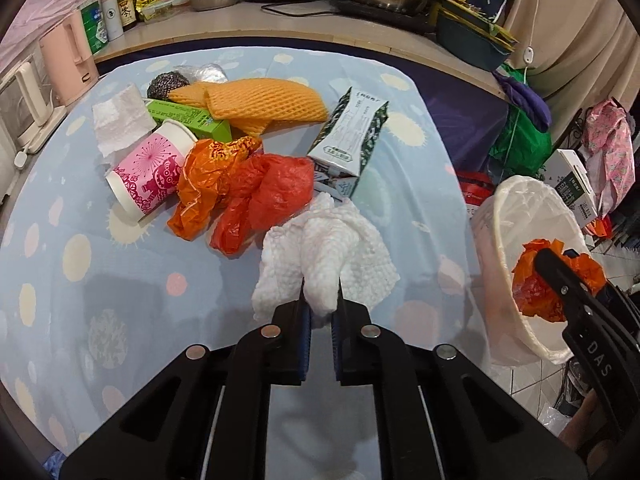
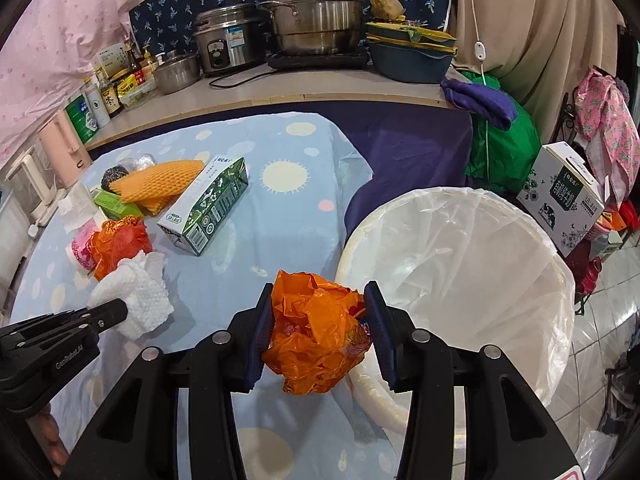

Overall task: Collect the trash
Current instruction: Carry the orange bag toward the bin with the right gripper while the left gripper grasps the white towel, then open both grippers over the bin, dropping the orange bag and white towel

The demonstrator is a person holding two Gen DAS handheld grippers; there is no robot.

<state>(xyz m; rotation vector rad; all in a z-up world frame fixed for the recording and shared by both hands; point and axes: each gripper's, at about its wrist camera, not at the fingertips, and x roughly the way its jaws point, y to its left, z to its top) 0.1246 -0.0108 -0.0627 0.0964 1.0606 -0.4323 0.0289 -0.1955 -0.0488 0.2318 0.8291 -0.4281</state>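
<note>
Orange bag wad (image 2: 320,332) sits clamped in right gripper (image 2: 318,332), at table edge just beside lined bin (image 2: 460,280), not yet over it. Carry fully past rim before letting go. Left gripper (image 1: 320,304) pinched shut on white paper towel (image 1: 324,256), w/ cup (image 1: 150,176) & carton (image 1: 352,132) beyond; both grippers tilt steeply down

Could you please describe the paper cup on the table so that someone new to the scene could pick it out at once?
On the blue spotted tablecloth, look at the left end of the trash pile. The paper cup lies on its side there, beside the crumpled orange plastic bag and a green box. It alone is pink and white with a printed pattern.
</note>
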